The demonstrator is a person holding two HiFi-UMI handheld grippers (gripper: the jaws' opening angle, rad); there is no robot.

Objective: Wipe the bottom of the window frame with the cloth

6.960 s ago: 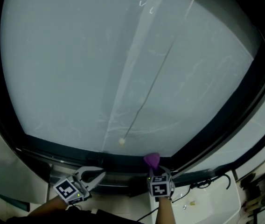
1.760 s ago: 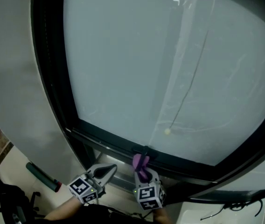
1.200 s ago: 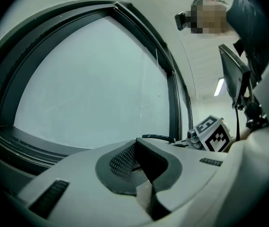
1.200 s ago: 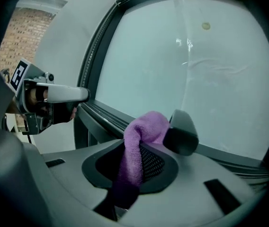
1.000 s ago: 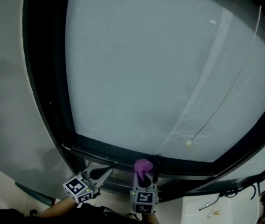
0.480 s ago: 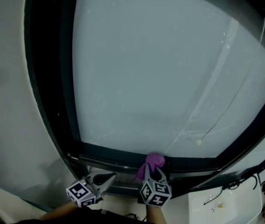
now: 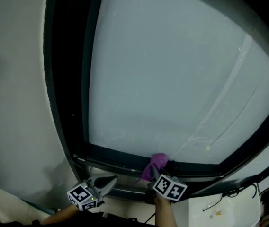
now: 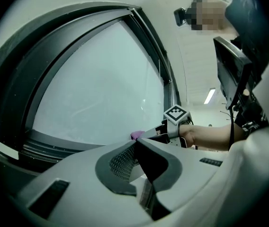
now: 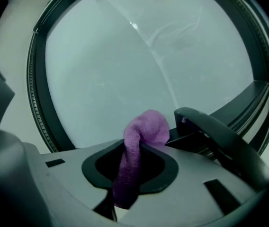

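The window's dark bottom frame (image 7: 120, 156) runs across the lower head view under a pale pane. A purple cloth (image 7: 156, 163) rests bunched against that frame, just left of a dark handle-like part (image 9: 215, 136). My right gripper (image 7: 155, 175) is shut on the cloth (image 9: 141, 141), whose end sticks out past the jaws toward the glass. My left gripper (image 7: 109, 180) hangs below the frame to the left, apart from it, its jaws shut with nothing between them. From the left gripper view (image 8: 135, 143) I see the cloth (image 8: 135, 135) and the bottom frame (image 8: 44, 143).
A grey wall (image 7: 16, 103) flanks the window's dark left upright (image 7: 68, 79). A thin cord with a small bead (image 7: 207, 148) hangs in front of the pane. At the bottom right is a white ledge (image 7: 219, 212) with cables (image 7: 234, 192).
The view has swung right along the window. The right gripper has tilted and shifted a little to the right with the cloth still at the bottom frame. The left gripper has barely moved.
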